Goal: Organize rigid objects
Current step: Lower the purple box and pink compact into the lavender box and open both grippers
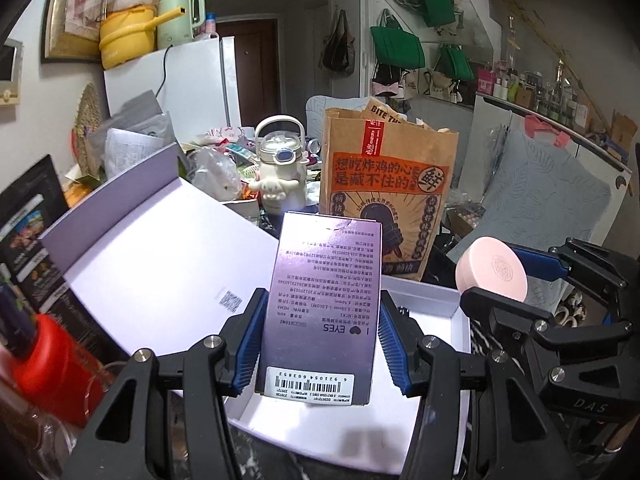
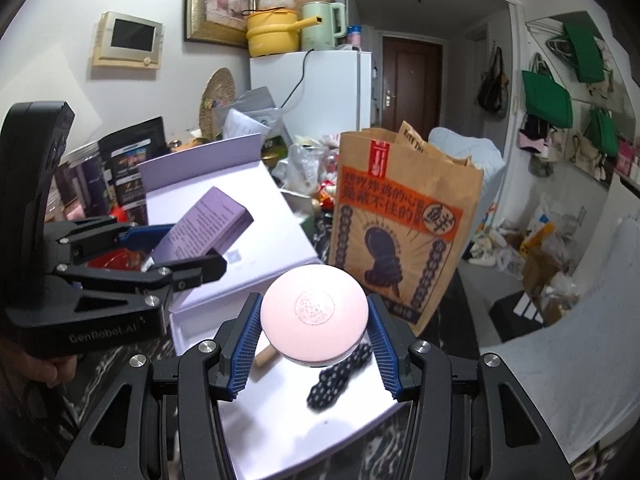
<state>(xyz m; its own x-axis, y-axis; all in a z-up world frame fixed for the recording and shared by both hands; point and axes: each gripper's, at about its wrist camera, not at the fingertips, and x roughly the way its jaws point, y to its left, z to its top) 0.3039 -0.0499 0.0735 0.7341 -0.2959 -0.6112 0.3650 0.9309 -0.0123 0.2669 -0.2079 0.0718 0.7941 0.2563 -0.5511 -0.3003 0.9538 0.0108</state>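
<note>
Two grips, both closed on cargo: my left hand-held gripper [image 1: 320, 336] clamps a purple carton [image 1: 326, 300], my right hand-held gripper [image 2: 314, 344] pinches a pink round case [image 2: 314, 314]. I hold both above the open white box [image 2: 256, 208], beside a paper bag [image 2: 404, 220].

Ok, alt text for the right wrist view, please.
The right gripper clamps a round pink compact above an open white box holding black beads. To its left, the left gripper holds a purple carton; a printed brown paper bag stands behind.
</note>
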